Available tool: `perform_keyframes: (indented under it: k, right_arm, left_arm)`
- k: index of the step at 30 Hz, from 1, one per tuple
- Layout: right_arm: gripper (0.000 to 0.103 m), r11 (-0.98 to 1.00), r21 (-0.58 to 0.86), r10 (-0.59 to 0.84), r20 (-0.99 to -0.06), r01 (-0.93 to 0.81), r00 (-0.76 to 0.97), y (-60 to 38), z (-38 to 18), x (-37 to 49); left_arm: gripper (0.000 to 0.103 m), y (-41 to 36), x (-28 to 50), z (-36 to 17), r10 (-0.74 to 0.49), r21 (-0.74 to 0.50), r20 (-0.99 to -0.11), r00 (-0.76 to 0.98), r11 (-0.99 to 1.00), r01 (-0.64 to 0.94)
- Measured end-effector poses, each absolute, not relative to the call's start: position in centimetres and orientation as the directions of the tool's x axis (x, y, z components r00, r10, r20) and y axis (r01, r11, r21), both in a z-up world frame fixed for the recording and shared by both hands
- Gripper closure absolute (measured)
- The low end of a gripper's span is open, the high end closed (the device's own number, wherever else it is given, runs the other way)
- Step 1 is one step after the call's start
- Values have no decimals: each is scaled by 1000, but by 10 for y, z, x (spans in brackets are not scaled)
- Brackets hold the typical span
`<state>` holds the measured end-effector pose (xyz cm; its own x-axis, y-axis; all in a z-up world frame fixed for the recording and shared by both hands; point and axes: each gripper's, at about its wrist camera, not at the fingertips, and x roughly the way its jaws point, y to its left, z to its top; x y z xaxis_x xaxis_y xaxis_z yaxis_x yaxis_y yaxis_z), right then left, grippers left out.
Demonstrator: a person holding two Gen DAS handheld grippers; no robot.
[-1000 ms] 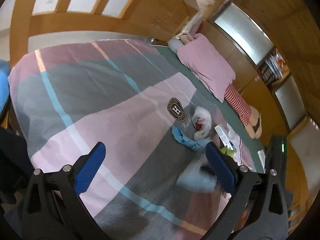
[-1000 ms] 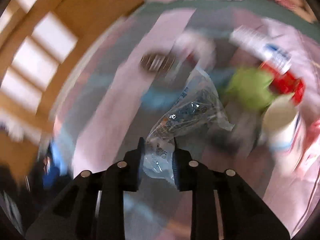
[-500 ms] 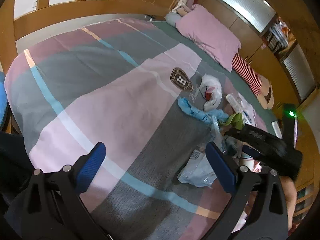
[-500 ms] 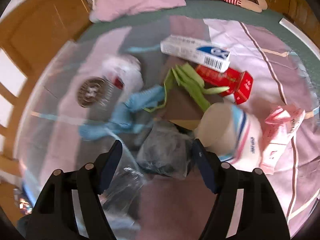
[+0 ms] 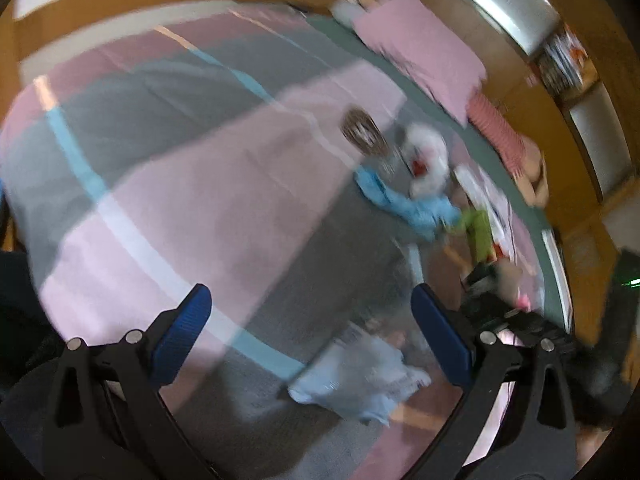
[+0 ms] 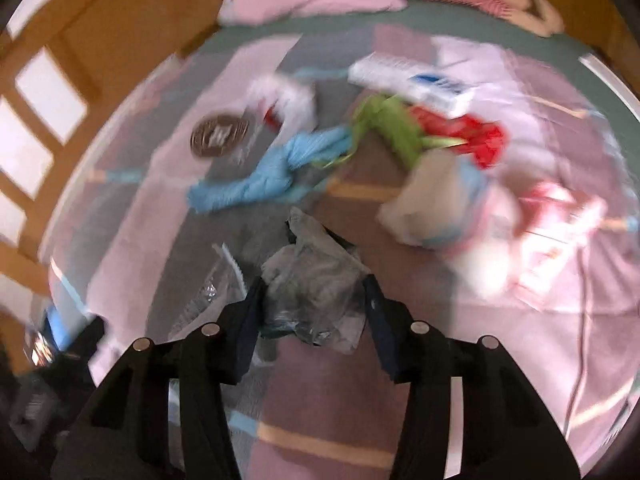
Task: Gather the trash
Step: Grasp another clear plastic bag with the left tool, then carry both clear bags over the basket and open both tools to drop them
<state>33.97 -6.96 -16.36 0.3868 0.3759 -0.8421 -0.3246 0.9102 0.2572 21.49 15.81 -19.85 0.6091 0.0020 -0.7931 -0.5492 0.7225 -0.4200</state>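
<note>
While we're closing the right gripper (image 6: 316,304) on a crumpled grey plastic wrapper (image 6: 316,276), the big change is what's between the jaws: a second ago it was a clear printed bag, and that one is now lying loose on the bedspread (image 5: 168,184), down between the tips of the left gripper (image 5: 312,336). The clear bag (image 5: 356,376) is resting flat there with nothing touching it, so we're reading that as 1 piece dropped in a collecting spot and the next piece getting picked.

Right jaws are sitting about halfway and narrowing, with the grey wrapper bunched between both pads; it looks pinched already, though the blur makes it hard to be sure how firmly. Left jaws are standing wide with nothing in them, just hovering over the clear bag.

Rest of the trash is waiting farther up the bed: a blue bag (image 6: 264,172), a green wrapper (image 6: 392,128), a red carton (image 6: 476,136), a white box (image 6: 408,80) and a paper cup (image 6: 436,196) lying on its side. So we're guessing plenty of trips are left.
</note>
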Motion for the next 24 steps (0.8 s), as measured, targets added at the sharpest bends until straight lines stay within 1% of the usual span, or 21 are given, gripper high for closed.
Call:
perform_keyframes:
  k: [3, 5, 6, 7, 8, 9, 10, 12, 13, 15, 18, 20, 21, 24]
  right_arm:
    - [53, 902, 316, 418, -810, -294, 412, -98, -148, 319]
    - [53, 897, 337, 433, -802, -288, 411, -113, -142, 300]
    - [53, 896, 340, 436, -800, -286, 413, -120, -140, 286]
    - [53, 895, 342, 437, -798, -286, 415, -125, -138, 275]
    - [53, 896, 341, 437, -796, -285, 420, -131, -137, 262]
    - [53, 898, 337, 432, -796, -284, 423, -134, -136, 255]
    - [53, 903, 324, 421, -798, -283, 430, -139, -135, 243]
    - [53, 913, 291, 395, -801, -285, 449, -147, -131, 222]
    - [53, 916, 283, 390, -800, -286, 456, -151, -130, 215]
    - [53, 921, 268, 378, -797, -285, 472, -157, -125, 203]
    - [53, 928, 250, 362, -780, -277, 511, -168, -114, 183]
    - [53, 926, 261, 371, -766, -274, 525, -175, -107, 176]
    - [53, 925, 265, 375, -757, -274, 535, -178, -103, 171]
    - [53, 927, 245, 369, -733, -285, 572, -189, -87, 151]
  left_arm:
    - [4, 134, 236, -211, -86, -389, -832, 548, 795, -466]
    - [4, 117, 246, -218, -92, -337, -851, 517, 851, -402]
    - [7, 108, 250, -219, -81, -301, -855, 513, 882, -362]
    - [12, 101, 252, -219, -65, -266, -856, 512, 906, -330]
    - [31, 98, 253, -219, -67, -261, -851, 521, 915, -308]
    - [45, 94, 253, -217, -86, -270, -840, 535, 923, -276]
    - [48, 92, 252, -216, -101, -279, -832, 545, 926, -254]
    - [62, 91, 251, -214, -136, -304, -819, 558, 927, -221]
    - [65, 90, 250, -213, -158, -320, -812, 561, 926, -202]
    - [79, 86, 249, -210, -186, -333, -799, 572, 929, -163]
    - [84, 84, 242, -202, -196, -338, -777, 598, 932, -133]
    - [85, 85, 232, -189, -199, -353, -741, 641, 928, -119]
    - [85, 86, 223, -179, -184, -347, -719, 670, 931, -117]
    - [86, 80, 189, -143, -76, -248, -674, 735, 960, -127]
